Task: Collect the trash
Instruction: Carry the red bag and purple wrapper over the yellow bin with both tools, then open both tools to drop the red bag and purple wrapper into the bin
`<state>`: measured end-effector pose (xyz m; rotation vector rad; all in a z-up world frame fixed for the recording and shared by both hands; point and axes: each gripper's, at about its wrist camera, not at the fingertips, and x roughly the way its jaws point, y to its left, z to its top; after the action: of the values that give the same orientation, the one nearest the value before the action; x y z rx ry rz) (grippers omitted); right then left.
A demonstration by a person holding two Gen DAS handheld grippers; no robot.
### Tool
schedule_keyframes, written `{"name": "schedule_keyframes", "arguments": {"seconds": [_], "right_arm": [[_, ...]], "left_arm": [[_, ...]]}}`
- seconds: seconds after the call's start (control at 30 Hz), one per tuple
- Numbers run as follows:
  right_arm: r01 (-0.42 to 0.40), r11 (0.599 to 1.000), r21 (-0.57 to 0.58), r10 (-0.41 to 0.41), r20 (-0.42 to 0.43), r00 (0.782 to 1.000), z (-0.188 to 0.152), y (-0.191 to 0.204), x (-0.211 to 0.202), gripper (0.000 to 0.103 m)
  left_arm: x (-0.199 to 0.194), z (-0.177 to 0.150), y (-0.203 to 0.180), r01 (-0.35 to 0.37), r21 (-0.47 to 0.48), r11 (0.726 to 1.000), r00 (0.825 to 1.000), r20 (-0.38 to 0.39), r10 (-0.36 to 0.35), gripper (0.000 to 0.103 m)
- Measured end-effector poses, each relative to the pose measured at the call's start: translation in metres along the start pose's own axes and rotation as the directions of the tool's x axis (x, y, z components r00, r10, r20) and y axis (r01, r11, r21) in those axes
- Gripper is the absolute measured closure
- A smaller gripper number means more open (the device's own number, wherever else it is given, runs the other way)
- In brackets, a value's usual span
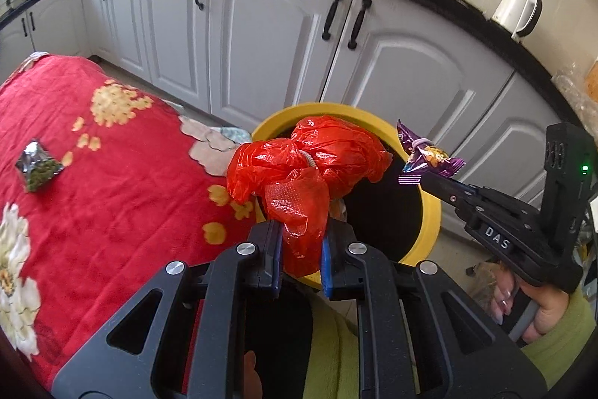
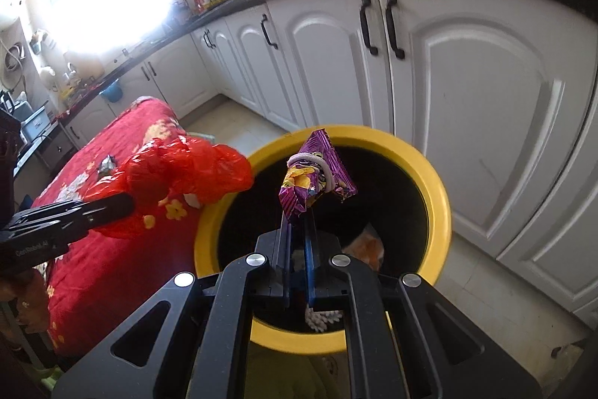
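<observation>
My left gripper (image 1: 302, 234) is shut on a crumpled red plastic bag (image 1: 310, 167) and holds it over the left rim of the yellow trash bin (image 1: 433, 212). The bag also shows in the right wrist view (image 2: 190, 167). My right gripper (image 2: 299, 219) is shut on a purple snack wrapper (image 2: 317, 178) tied with a white band, held above the bin's dark opening (image 2: 441, 212). In the left wrist view the wrapper (image 1: 429, 156) hangs over the bin's right side. A small silver packet (image 1: 37, 167) with green contents lies on the red floral cloth (image 1: 112, 193).
White cabinets (image 1: 261, 36) with black handles stand close behind the bin. A black countertop carries a white kettle (image 1: 517, 10). Orange and white trash lies inside the bin (image 2: 366, 245). The cloth-covered table (image 2: 112, 268) stands left of the bin.
</observation>
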<state>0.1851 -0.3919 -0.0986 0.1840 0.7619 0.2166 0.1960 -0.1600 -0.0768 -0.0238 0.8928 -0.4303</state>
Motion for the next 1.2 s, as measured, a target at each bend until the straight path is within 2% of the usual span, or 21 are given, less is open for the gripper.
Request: {"name": "schedule_keyframes", "arguments": {"seconds": [0.4,0.43,0.53,0.6,0.67,0.8,0.83,0.97,1.2], "right_arm": [[-0.006,0.999,0.042,0.009,-0.053,0.999,-0.014,-0.015,0.015,0.096],[-0.003,0.999,0.048,0.005,-0.056,0.998,-0.014,-0.017,0.016,0.089],[0.008,0.998,0.057,-0.005,-0.058,0.998,-0.015,-0.019,0.017,0.072],[0.018,0.998,0.063,-0.015,-0.052,0.999,-0.015,-0.021,0.016,0.064],[0.022,0.998,0.062,-0.019,-0.046,0.999,-0.015,-0.020,0.015,0.061],[0.016,0.999,0.043,-0.015,-0.020,1.000,-0.012,-0.011,0.010,0.050],[0.012,0.999,0.036,-0.012,-0.011,1.000,-0.010,-0.007,0.008,0.045],[-0.009,1.000,-0.002,0.009,0.023,1.000,-0.005,0.013,0.002,0.034],[-0.054,0.995,-0.081,0.059,0.067,0.996,0.006,0.057,-0.009,0.026]], "left_arm": [[0.037,0.001,-0.010,0.010,0.004,1.000,0.998,-0.067,-0.010,0.092],[0.038,0.001,-0.009,0.002,0.004,1.000,0.998,-0.067,-0.002,0.089],[0.040,0.000,-0.005,-0.008,-0.010,1.000,0.997,-0.071,0.007,0.053],[0.039,-0.001,-0.001,-0.009,-0.023,1.000,0.997,-0.070,0.007,0.049],[0.035,-0.001,0.002,-0.026,-0.028,0.999,0.998,-0.065,0.024,0.030],[0.019,-0.001,0.012,-0.039,-0.045,0.998,0.999,-0.032,0.038,0.018],[0.014,-0.001,0.014,-0.051,-0.046,0.998,0.999,-0.020,0.050,0.011],[-0.013,-0.005,0.026,-0.094,-0.050,0.994,0.995,0.024,0.095,0.011],[-0.067,-0.019,0.056,-0.190,-0.096,0.977,0.972,0.123,0.202,0.011]]}}
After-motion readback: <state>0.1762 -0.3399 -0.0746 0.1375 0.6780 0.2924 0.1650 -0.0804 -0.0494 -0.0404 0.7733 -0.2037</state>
